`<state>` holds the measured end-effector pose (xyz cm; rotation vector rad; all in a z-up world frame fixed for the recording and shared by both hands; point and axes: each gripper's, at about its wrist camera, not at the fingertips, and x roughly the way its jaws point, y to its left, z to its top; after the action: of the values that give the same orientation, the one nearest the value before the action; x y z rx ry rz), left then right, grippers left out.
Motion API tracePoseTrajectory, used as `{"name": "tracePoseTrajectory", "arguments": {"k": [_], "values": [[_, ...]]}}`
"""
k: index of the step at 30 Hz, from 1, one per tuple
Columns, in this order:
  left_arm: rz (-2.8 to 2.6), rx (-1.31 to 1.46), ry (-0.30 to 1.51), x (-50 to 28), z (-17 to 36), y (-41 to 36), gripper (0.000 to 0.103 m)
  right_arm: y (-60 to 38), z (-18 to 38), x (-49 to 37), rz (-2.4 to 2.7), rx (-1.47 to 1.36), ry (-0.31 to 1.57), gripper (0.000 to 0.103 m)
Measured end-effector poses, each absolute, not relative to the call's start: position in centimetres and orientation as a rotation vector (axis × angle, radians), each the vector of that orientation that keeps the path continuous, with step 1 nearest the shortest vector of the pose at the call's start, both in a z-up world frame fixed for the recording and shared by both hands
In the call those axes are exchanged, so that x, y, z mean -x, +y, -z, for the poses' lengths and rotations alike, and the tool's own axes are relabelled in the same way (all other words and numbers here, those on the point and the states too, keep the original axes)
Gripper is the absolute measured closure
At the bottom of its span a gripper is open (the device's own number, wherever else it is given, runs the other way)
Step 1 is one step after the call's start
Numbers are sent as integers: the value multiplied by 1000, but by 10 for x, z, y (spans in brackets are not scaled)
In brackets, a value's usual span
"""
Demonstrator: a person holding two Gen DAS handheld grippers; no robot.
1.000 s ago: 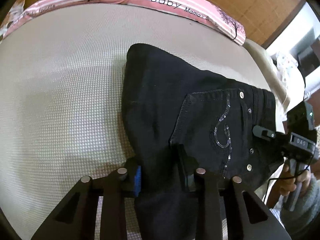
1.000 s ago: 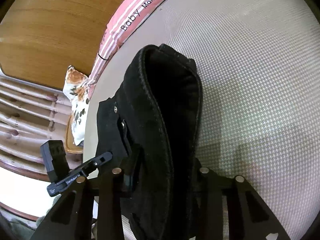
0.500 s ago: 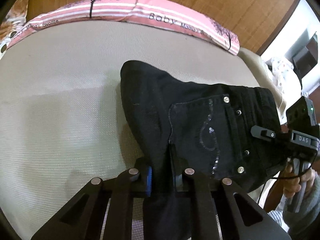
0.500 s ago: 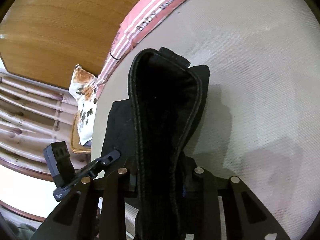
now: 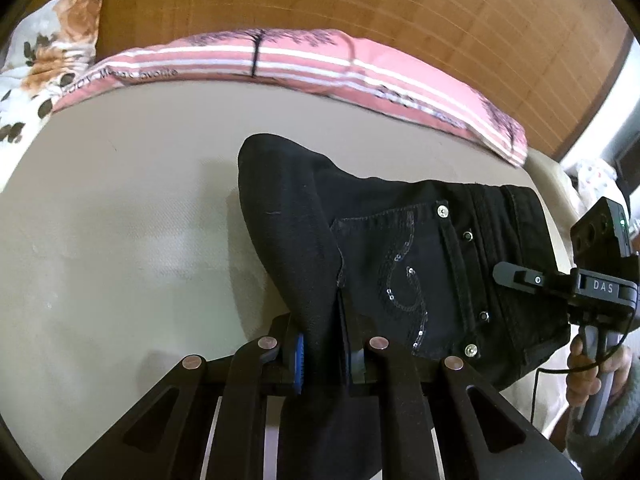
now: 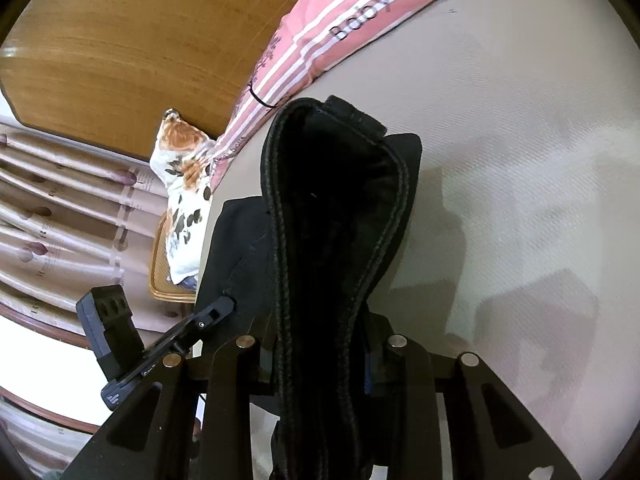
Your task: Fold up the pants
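Black jeans (image 5: 400,248) with a sequin-trimmed back pocket hang folded above a beige mattress (image 5: 120,220). My left gripper (image 5: 324,354) is shut on a fold of the jeans near the pocket's lower corner. My right gripper (image 6: 320,344) is shut on the waistband edge of the jeans (image 6: 332,208), which bulges up between its fingers. The right gripper also shows in the left wrist view (image 5: 520,278) at the waistband side. The left gripper shows in the right wrist view (image 6: 208,312) at the lower left.
A pink striped blanket (image 5: 320,60) lies along the far edge of the mattress against a wooden headboard (image 5: 360,0). A floral pillow (image 5: 48,52) sits at the far left. Curtains (image 6: 60,200) and a wicker chair (image 6: 168,280) stand beside the bed.
Both grippers have lifted the jeans higher off the mattress and tilted up; more headboard and pillow now show. Both jaws have closed tighter on the fabric.
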<state>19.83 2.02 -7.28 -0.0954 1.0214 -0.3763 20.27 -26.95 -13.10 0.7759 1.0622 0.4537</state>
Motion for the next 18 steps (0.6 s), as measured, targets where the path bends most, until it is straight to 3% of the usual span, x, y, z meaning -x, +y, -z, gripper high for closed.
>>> {"name": "tracePoseTrajectory", "arguments": {"k": [14, 16, 18], "values": [[303, 117, 1002, -261, 90, 37, 88, -253, 138, -275, -413, -641, 1071, 76], [286, 121, 1031, -264, 107, 41, 81, -251, 146, -276, -357, -593, 1091, 70], [272, 132, 1043, -262, 119, 46, 71, -248, 151, -273, -318, -531, 1098, 58]]}}
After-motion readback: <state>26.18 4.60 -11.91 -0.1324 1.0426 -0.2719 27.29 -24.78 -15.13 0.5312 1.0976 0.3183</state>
